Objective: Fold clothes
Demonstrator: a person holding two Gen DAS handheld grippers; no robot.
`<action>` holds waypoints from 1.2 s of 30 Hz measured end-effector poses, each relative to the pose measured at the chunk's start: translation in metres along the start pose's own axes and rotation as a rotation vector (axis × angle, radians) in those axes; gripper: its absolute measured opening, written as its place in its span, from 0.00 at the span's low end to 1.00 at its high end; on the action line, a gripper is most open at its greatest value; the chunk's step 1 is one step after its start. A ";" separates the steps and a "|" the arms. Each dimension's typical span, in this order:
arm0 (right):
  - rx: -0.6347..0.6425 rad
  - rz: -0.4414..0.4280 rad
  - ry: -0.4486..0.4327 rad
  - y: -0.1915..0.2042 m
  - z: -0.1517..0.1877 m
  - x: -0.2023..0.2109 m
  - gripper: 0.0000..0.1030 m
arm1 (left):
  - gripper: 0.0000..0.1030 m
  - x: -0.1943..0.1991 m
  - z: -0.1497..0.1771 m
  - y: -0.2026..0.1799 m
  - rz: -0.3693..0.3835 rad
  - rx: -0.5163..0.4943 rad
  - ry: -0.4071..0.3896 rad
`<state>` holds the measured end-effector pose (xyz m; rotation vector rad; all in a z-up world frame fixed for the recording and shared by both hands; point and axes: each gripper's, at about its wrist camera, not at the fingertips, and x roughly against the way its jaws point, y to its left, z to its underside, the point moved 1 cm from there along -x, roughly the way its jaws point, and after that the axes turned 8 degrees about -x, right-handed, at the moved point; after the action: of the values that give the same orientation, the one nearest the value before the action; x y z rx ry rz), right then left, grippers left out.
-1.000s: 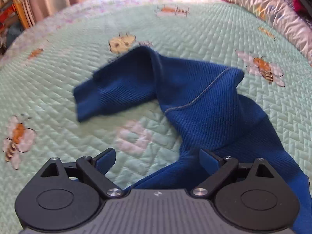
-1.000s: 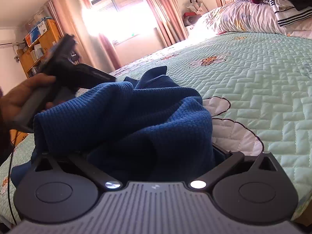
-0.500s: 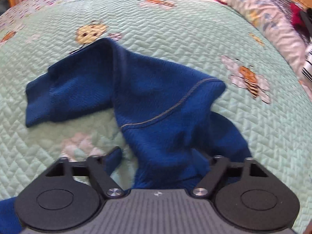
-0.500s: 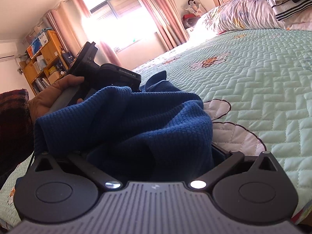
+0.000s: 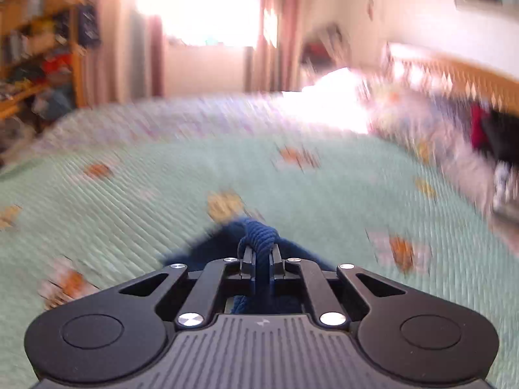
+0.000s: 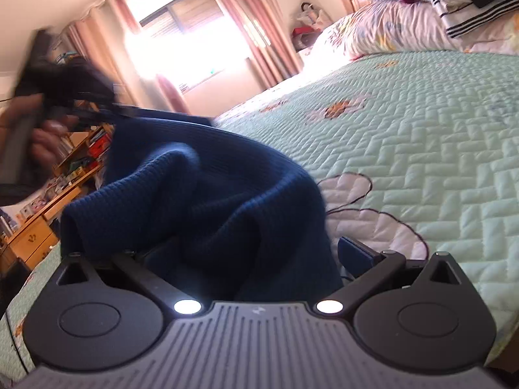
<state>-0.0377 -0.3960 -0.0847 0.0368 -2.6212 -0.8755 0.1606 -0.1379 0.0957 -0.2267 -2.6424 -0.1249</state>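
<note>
A dark blue knit sweater lies bunched on the mint quilted bed. My left gripper is shut on a fold of the sweater, with the pinched cloth bulging above the pads. Seen from the right wrist, a hand holds that left gripper, blurred, high at the upper left, and a stretch of the sweater runs up to it. My right gripper rests low with its jaws wide. The sweater is heaped between them; the right pad stands free of it and the left pad is hidden.
Pillows with a pile of dark and striped clothes sit at the headboard on the far right. Wooden shelves and a desk stand left of the bed, with curtains and a bright window behind. The quilt stretches ahead.
My left gripper closed on a fold of the sweater and rose sharply, pulling the cloth up off the bed; its view tilted up toward the window. The right gripper stayed put.
</note>
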 end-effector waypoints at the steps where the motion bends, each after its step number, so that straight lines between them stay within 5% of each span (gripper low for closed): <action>1: 0.001 0.001 -0.008 0.002 -0.001 0.003 1.00 | 0.07 0.021 -0.003 0.026 -0.052 0.035 -0.037; 3: 0.024 -0.019 -0.025 0.011 0.001 0.011 1.00 | 0.07 0.058 -0.001 0.078 -0.194 0.087 -0.092; 5: 0.060 -0.032 -0.023 0.020 0.004 0.014 1.00 | 0.07 0.077 0.013 0.130 -0.394 0.108 -0.061; 9: 0.101 -0.036 0.042 0.037 0.008 0.011 1.00 | 0.12 0.073 0.083 0.231 -0.573 0.200 0.235; 12: 0.148 -0.029 0.081 0.052 0.007 0.011 1.00 | 0.12 0.079 0.145 0.278 -0.544 0.294 0.404; 17: 0.184 -0.052 0.088 0.075 -0.011 0.010 1.00 | 0.33 0.107 0.205 0.284 -0.421 0.378 0.449; 21: 0.171 -0.048 0.118 0.091 -0.033 -0.017 1.00 | 0.44 0.112 0.209 0.247 -0.279 0.326 0.394; 23: 0.141 -0.060 0.148 0.095 -0.044 -0.040 1.00 | 0.68 0.111 0.202 0.230 -0.221 0.304 0.362; 28: -0.025 -0.051 0.275 0.083 -0.055 -0.111 0.99 | 0.77 0.107 0.194 0.198 -0.124 0.272 0.327; 31: -0.119 -0.044 0.387 0.076 -0.052 -0.151 0.77 | 0.77 0.101 0.201 0.197 -0.080 0.298 0.345; 33: -0.151 -0.063 0.462 0.077 -0.043 -0.165 0.52 | 0.79 0.097 0.208 0.201 -0.076 0.330 0.368; 36: -0.184 -0.085 0.506 0.084 -0.035 -0.167 0.34 | 0.80 0.096 0.219 0.210 -0.088 0.388 0.395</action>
<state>0.1382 -0.3251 -0.0670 0.2838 -2.0762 -0.9824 0.0151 0.1095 -0.0412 0.0428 -2.2260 0.2851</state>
